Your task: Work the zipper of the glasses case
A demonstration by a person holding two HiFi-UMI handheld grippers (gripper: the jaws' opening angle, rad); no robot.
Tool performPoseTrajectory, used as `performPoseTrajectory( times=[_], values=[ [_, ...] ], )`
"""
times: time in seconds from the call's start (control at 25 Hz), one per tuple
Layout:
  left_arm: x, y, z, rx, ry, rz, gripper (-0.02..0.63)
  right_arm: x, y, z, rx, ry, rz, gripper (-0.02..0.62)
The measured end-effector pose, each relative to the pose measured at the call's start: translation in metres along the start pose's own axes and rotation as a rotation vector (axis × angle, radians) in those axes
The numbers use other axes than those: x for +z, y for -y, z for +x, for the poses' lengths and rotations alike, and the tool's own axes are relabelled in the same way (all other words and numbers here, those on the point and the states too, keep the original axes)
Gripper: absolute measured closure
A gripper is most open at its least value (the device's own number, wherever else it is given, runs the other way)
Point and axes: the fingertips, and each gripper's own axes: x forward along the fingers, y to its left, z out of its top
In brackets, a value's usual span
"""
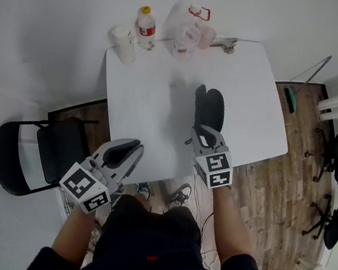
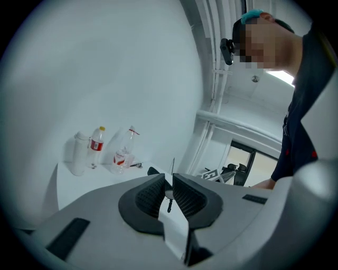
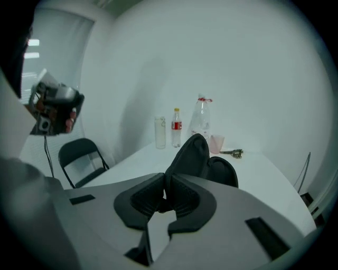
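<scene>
Case [image 1: 209,109]: black, lies open on table [image 1: 150,95], right of ctr. One half is raised, the other sits at its 3 o'clock.
Handling: prob. light, semi-stiff shell w/ soft skin. Not fragile, but likely to slide or tip on the smooth top if tugged w/o a 2nd hold.
Where to hold: best guess is to pin the near end w/ one tool and take the zip pull w/ the other. Pinch the rim, not the domed half. Pull is too small to make out.
R gripper [image 1: 205,134]: jaws nearly together, nipped on case's near end, its 6 o'clock. On pull or on rim, can't tell.
R pose: forearm out over table's near edge, tool aimed at 12, tipped a bit down.
L gripper [image 1: 134,148]: jaws fully together, no part of case in them.
L pose: at case's 7–8 o'clock by table's near edge, well apart from case, about level, aimed at approx. 1.
</scene>
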Motion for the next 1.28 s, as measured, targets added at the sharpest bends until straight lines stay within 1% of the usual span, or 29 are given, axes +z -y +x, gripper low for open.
performPoseTrajectory(
  times=[0.12, 0.2, 0.24, 0.32, 0.4, 0.52, 0.6, 0.64, 0.72, 0.88, 1.0, 1.16, 1.28],
  values=[
    [0.010, 0.011, 0.009, -0.039, 0.022, -0.021, 0.568, 0.038, -0.004, -0.048, 0.066, 0.140, 0.071, 0.548],
    [0.020, 0.021, 0.014, -0.080, 0.047, -0.043, 0.565, 0.062, -0.013, -0.080, 0.130, 0.215, 0.068, 0.548],
    [0.027, 0.027, 0.017, -0.108, 0.068, -0.052, 0.546, 0.074, -0.017, -0.095, 0.157, 0.244, 0.052, 0.548],
    [0.043, 0.039, 0.023, -0.176, 0.119, -0.079, 0.485, 0.096, -0.021, -0.122, 0.196, 0.299, 0.030, 0.548],
    [0.057, 0.053, 0.031, -0.254, 0.157, -0.133, 0.430, 0.117, -0.022, -0.151, 0.227, 0.364, 0.023, 0.548],
    [0.072, 0.076, 0.045, -0.383, 0.179, -0.251, 0.340, 0.146, -0.026, -0.196, 0.292, 0.475, 0.033, 0.548],
    [0.081, 0.090, 0.053, -0.469, 0.192, -0.333, 0.304, 0.161, -0.033, -0.219, 0.343, 0.531, 0.028, 0.548],
    [0.085, 0.097, 0.056, -0.507, 0.198, -0.366, 0.297, 0.167, -0.036, -0.229, 0.365, 0.552, 0.019, 0.548],
    [0.091, 0.109, 0.062, -0.567, 0.201, -0.399, 0.287, 0.176, -0.044, -0.243, 0.401, 0.580, -0.001, 0.548],
    [0.098, 0.125, 0.071, -0.641, 0.187, -0.426, 0.261, 0.185, -0.058, -0.256, 0.462, 0.602, -0.040, 0.548],
    [0.102, 0.136, 0.073, -0.696, 0.187, -0.461, 0.240, 0.189, -0.072, -0.264, 0.528, 0.610, -0.057, 0.548],
    [0.104, 0.145, 0.075, -0.763, 0.195, -0.479, 0.212, 0.190, -0.090, -0.267, 0.631, 0.595, -0.017, 0.548],
    [0.106, 0.149, 0.071, -0.795, 0.216, -0.478, 0.193, 0.186, -0.094, -0.270, 0.740, 0.611, 0.041, 0.548]
  ],
)
